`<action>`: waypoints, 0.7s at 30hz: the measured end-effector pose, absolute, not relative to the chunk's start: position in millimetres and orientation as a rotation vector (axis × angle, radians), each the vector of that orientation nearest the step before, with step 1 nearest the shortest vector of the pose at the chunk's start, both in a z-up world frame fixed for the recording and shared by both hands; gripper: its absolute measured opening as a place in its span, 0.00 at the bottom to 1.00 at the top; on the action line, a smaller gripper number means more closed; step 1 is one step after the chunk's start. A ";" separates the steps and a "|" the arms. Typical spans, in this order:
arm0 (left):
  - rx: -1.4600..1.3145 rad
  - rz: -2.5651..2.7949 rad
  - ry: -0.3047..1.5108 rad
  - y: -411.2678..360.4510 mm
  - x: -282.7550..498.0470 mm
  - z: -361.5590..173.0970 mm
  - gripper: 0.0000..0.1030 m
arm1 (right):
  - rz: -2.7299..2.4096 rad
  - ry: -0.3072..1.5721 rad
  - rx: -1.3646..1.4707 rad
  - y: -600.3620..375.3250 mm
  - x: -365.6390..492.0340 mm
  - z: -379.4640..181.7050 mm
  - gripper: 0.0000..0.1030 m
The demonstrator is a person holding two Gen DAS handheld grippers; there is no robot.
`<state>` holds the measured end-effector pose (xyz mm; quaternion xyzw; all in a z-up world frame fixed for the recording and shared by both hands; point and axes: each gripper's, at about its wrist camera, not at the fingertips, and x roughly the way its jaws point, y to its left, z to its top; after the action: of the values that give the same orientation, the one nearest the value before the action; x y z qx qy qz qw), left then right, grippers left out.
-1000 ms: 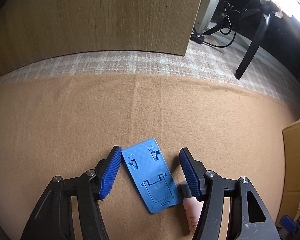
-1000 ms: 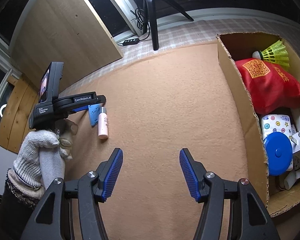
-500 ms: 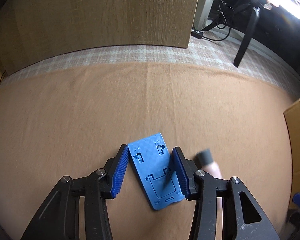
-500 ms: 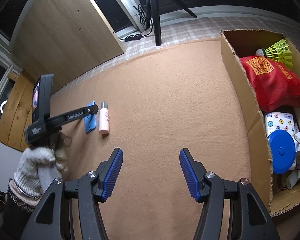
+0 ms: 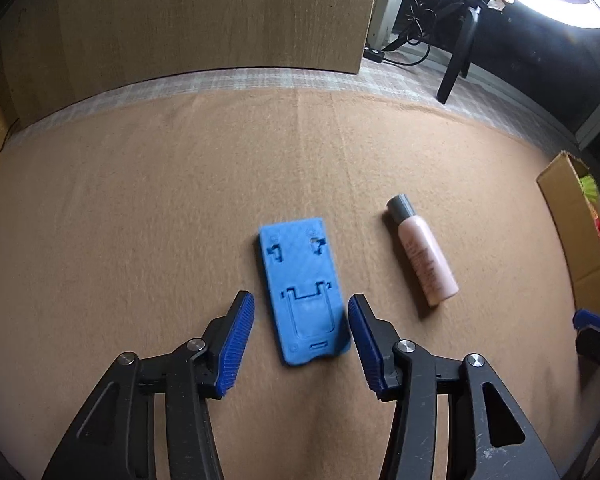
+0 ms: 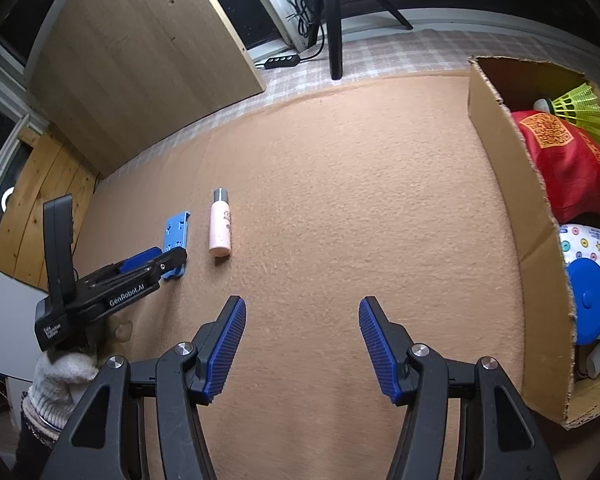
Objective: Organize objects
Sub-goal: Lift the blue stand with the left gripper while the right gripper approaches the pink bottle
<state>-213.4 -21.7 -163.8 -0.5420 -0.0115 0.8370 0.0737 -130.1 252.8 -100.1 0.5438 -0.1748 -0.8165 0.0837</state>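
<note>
A flat blue plastic phone stand point(image 5: 302, 292) lies on the tan cloth point(image 5: 140, 200). My left gripper point(image 5: 300, 320) is open, its pads point(image 5: 236, 344) either side of the stand's near end with gaps on both sides. A pink bottle with a grey cap point(image 5: 422, 256) lies to the right of the stand. In the right wrist view the stand point(image 6: 175, 236) and bottle point(image 6: 221, 224) lie at the left, with the left gripper point(image 6: 148, 260) over the stand's near end. My right gripper point(image 6: 302, 344) is open and empty above the cloth.
A cardboard box point(image 6: 512, 208) stands at the right, holding a red bag point(image 6: 568, 168), a yellow shuttlecock point(image 6: 576, 108), a blue lid point(image 6: 588, 300) and other items. A wooden board point(image 5: 200, 20) leans at the back. A tripod leg point(image 6: 334, 32) and cables stand beyond the cloth.
My left gripper closed on the blue stand half a second ago and turned it; its jaws are now open again and pulled back a little. The bottle now lies apart to the right.
</note>
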 end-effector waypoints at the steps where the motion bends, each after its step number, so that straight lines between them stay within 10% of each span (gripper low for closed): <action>1: -1.623 2.513 -0.032 -22.2 -211.8 -164.5 0.51 | -2.434 -0.515 1.625 250.7 -130.9 -100.5 0.53; 21: -1.620 2.522 -0.072 -31.2 -220.8 -163.2 0.38 | -2.421 -0.344 1.651 205.9 -165.1 -105.9 0.53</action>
<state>-220.8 -31.2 -163.2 -0.5388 -0.0239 0.8390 0.0715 -165.1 205.9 -105.9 0.5570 -0.1162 -0.8168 0.0955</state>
